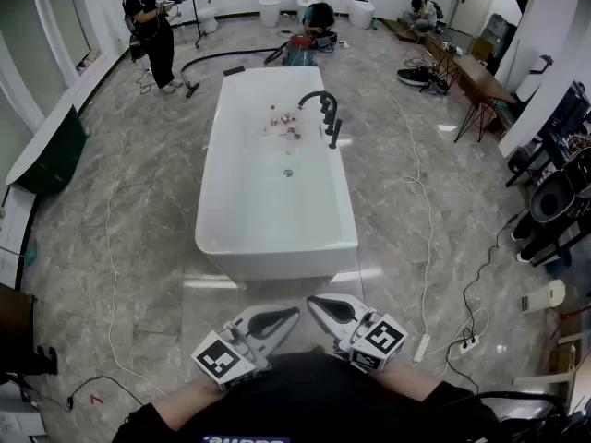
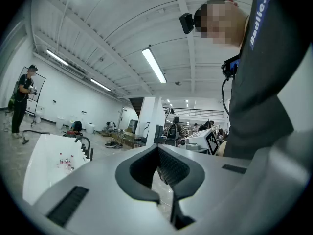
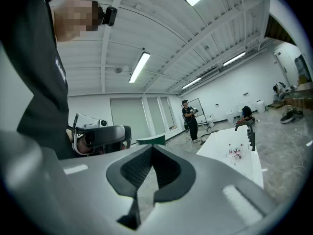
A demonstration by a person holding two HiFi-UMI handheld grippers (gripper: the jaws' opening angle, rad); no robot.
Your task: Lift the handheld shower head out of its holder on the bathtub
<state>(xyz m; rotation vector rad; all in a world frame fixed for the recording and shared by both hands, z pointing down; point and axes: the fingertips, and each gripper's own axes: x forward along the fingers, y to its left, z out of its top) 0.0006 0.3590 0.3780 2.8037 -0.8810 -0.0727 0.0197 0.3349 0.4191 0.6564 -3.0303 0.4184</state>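
A white freestanding bathtub (image 1: pixel 277 210) stands mid-floor ahead of me. On its right rim is a black faucet (image 1: pixel 319 101), and the black handheld shower head (image 1: pixel 334 135) hangs upright in its holder beside it. Both grippers are held close to my body, well short of the tub. My left gripper (image 1: pixel 292 316) and right gripper (image 1: pixel 314 303) are shut and empty, their tips pointing toward each other. The left gripper view shows shut jaws, the gripper (image 2: pixel 158 153), with tub (image 2: pixel 44 165) and faucet (image 2: pixel 86 144) at left. The right gripper (image 3: pixel 152 150) has the tub (image 3: pixel 234 155) at right.
Several small bottles (image 1: pixel 283 124) lie in the tub. Cables and a power strip (image 1: pixel 469 344) trail over the marble floor at right. A dark tub (image 1: pixel 51 150) leans at left. A person (image 1: pixel 152 26) stands far left, another crouches (image 1: pixel 319 17) behind the tub. Tables (image 1: pixel 471 72) line the right.
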